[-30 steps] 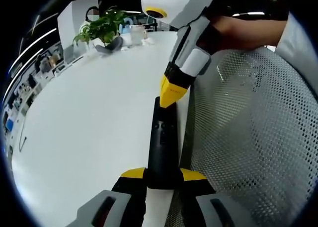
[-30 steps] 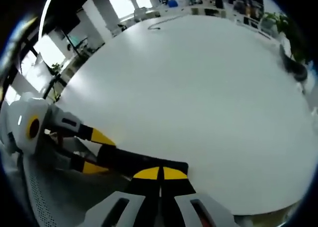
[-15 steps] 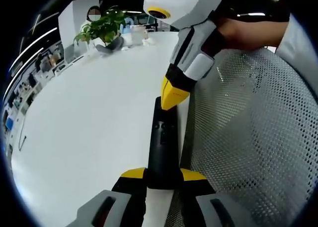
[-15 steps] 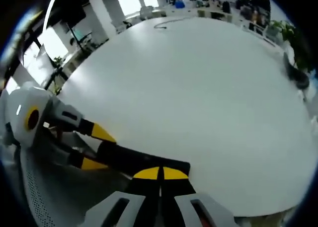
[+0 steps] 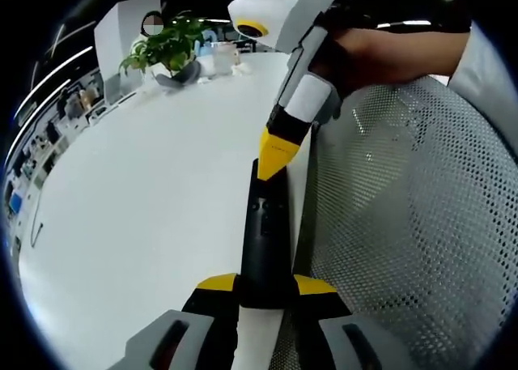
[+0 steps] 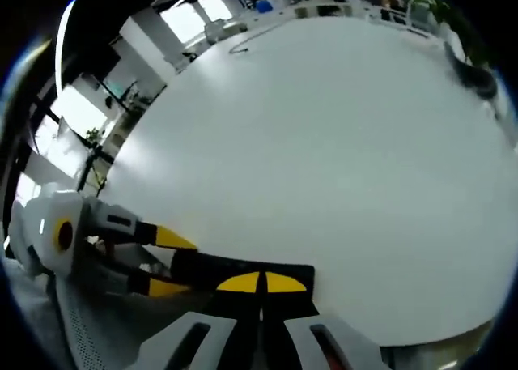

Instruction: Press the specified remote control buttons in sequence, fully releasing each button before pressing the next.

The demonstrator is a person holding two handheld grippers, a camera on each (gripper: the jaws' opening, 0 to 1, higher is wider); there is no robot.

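Left gripper (image 5: 265, 283) clamping the near end of the black remote (image 5: 264, 232), holding it along the white bench (image 5: 146, 192) edge, beside a mesh chair (image 5: 405, 224). Right gripper (image 5: 278, 153) jaws pinched together, empty, yellow tip sitting on the remote's far end, probably touching a button; contact hard to confirm. Hand (image 5: 380, 54) gripping that tool. Plant (image 5: 166, 46) sitting far back on the bench.

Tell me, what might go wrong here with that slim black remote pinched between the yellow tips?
The slim black remote control lies along the white table's edge, so a hard push from the right gripper, jaws shut on its far end, might tip it off. The left gripper grips only its near end, so it could pivot.
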